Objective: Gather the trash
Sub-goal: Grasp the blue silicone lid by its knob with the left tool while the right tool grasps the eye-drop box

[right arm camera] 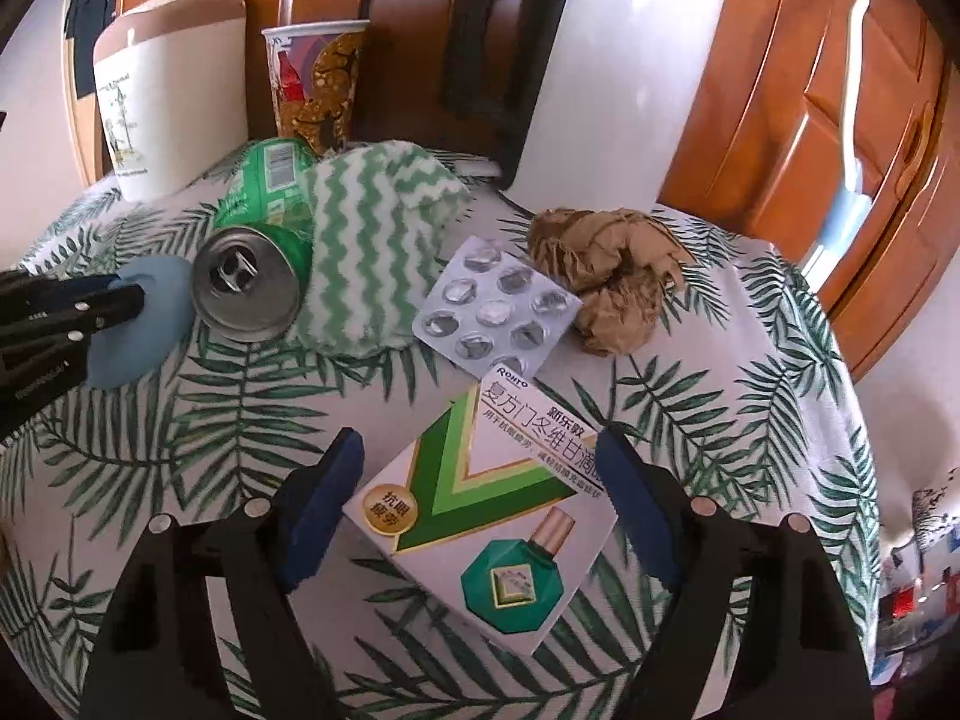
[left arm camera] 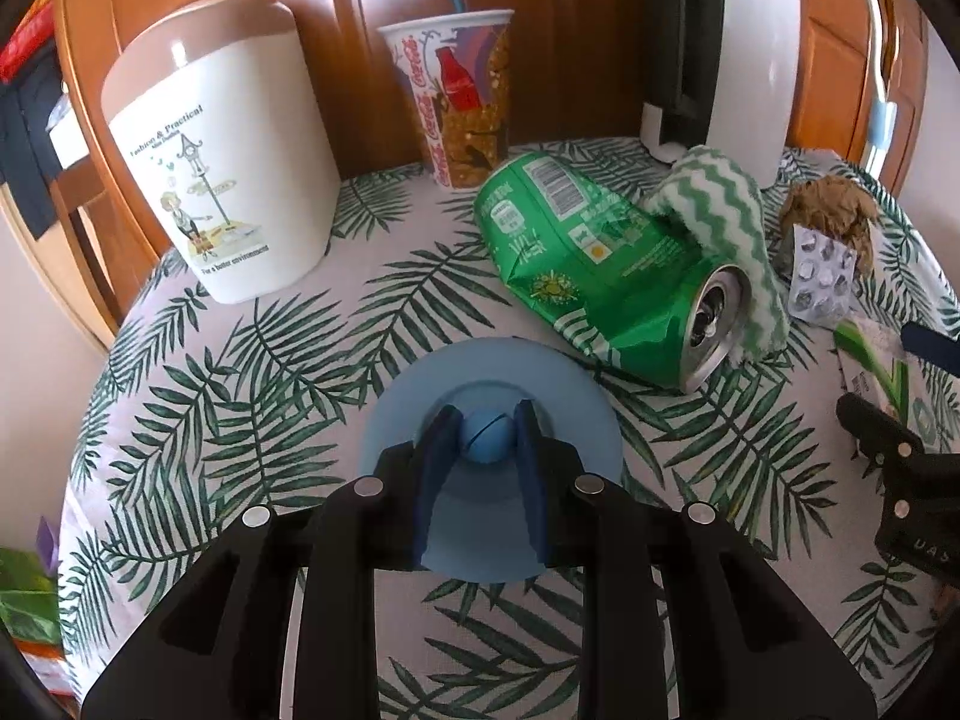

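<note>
Left gripper (left arm camera: 483,441): jaws clenched on the knob of the blue lid (left arm camera: 489,456), which lies near the surface's front edge. Right gripper (right arm camera: 480,498): jaws released, straddling the box (right arm camera: 480,516), pads not touching. Can (right arm camera: 249,282), blister pack (right arm camera: 495,315) and paper wad (right arm camera: 606,282) lie mid-surface; bin (left arm camera: 222,144) at back left. Step: first pick-up. Next, likely: clamp box, carry to bin.
</note>
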Motion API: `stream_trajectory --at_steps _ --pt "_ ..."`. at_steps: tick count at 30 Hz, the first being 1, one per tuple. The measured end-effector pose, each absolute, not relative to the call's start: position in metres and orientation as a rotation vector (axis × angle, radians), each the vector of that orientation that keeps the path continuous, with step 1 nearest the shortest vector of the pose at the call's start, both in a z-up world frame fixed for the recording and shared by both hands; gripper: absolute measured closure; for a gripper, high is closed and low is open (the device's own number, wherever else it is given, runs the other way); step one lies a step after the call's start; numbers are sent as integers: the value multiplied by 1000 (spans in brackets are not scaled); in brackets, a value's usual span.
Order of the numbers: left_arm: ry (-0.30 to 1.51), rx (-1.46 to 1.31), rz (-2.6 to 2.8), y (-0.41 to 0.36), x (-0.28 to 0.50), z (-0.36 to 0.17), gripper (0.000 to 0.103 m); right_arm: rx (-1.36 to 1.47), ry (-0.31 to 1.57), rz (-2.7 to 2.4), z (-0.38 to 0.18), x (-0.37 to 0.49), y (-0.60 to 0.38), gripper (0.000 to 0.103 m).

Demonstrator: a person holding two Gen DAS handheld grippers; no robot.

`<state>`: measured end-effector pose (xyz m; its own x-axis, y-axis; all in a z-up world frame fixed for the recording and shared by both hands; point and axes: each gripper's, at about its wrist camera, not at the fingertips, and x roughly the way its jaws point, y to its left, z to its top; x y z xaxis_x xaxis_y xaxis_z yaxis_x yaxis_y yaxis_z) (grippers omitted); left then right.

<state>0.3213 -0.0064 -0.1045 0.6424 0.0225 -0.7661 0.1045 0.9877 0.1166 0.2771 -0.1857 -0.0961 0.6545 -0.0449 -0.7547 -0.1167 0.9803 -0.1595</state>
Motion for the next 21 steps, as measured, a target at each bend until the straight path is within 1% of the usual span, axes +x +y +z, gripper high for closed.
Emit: stream_trajectory --at_steps 2,5,6,9,11,12,20,21 --pt "869 174 -37 -9 321 -105 79 -227 861 42 -98 277 -181 16" --pt "871 174 -40 -9 322 -105 79 -210 857 58 -97 275 -186 19" --pt "873 163 -45 -7 322 -106 79 -207 853 63 -97 274 -187 22" --pt "872 168 -43 -9 322 -106 79 -184 845 80 -95 269 -197 22" --pt "871 170 -42 -10 322 -105 79 -175 851 68 -96 266 -203 16" --pt "871 167 -44 -9 322 -105 79 -169 852 73 -96 265 -205 15" --pt "873 163 -47 -7 322 -105 79 -182 876 39 -99 252 -217 15" --pt "873 165 -46 -8 322 -105 79 -175 879 34 -100 252 -219 17"
